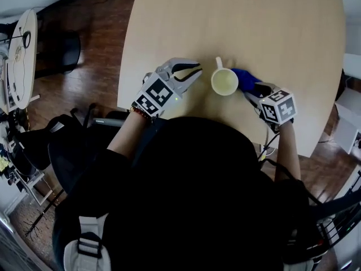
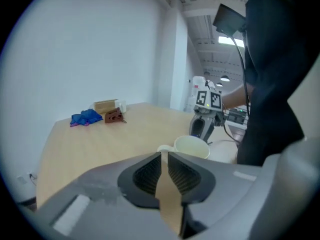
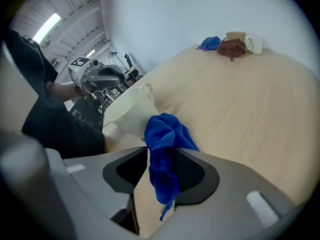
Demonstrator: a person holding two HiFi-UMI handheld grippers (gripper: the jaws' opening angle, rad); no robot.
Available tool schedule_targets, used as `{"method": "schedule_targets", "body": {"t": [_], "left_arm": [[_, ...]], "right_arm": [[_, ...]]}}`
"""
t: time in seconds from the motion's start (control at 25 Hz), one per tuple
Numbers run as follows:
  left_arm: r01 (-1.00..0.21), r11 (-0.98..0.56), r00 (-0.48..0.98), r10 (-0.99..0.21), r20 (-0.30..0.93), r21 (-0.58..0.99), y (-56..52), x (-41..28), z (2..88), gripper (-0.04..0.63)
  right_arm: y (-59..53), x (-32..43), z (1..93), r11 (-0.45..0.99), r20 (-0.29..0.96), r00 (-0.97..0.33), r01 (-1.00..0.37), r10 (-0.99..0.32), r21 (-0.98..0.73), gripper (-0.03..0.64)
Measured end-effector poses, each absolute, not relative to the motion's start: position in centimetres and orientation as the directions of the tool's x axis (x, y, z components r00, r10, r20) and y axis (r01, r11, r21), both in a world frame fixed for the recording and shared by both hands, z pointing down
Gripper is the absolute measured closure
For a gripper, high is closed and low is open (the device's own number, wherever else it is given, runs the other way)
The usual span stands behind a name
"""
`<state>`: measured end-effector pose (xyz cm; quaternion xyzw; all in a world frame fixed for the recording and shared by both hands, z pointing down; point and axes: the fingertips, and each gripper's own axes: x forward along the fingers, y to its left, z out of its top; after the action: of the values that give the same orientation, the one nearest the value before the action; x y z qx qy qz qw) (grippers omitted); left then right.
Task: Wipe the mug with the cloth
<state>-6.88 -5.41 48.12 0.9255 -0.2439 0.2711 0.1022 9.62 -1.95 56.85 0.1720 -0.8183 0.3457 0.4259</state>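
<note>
Mug (image 1: 224, 82) stands upright near the near edge of the table (image 1: 237, 21), handle to the far side; cloth (image 1: 245, 79), blue, lies bunched against the mug's right side, touching it; my right gripper (image 3: 160, 151) has its jaws spread, the cloth hanging loosely between them and resting against the right pad, with clear table showing beside the left pad; my left gripper (image 2: 164, 156) sits just left of the mug, apart from it, jaws pressed nearly together with only a thin slit and nothing between them.
</note>
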Motion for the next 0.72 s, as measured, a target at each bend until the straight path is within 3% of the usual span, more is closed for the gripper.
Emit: {"method": "schedule_targets", "body": {"t": [0.28, 0.48, 0.72], "left_arm": [[-0.59, -0.802, 0.754, -0.509, 0.416, 0.089, -6.2, -7.6, 42.9, 0.548], [-0.64, -0.762, 0.744, -0.583, 0.328, 0.099, -5.8, -8.9, 40.1, 0.569], [-0.66, -0.743, 0.744, -0.623, 0.241, 0.116, -6.4, -10.0, 37.2, 0.572]], "right_arm": [[-3.9, 12.6, 50.8, 0.62, 0.725, -0.605, -0.718, -0.33, -0.316, 0.437], [-6.1, 13.5, 42.6, 0.543, 0.507, -0.587, -0.801, -0.631, -0.251, 0.437], [-7.6, 13.6, 36.0, 0.47, 0.324, -0.493, -0.87, -0.808, -0.152, 0.439]]}}
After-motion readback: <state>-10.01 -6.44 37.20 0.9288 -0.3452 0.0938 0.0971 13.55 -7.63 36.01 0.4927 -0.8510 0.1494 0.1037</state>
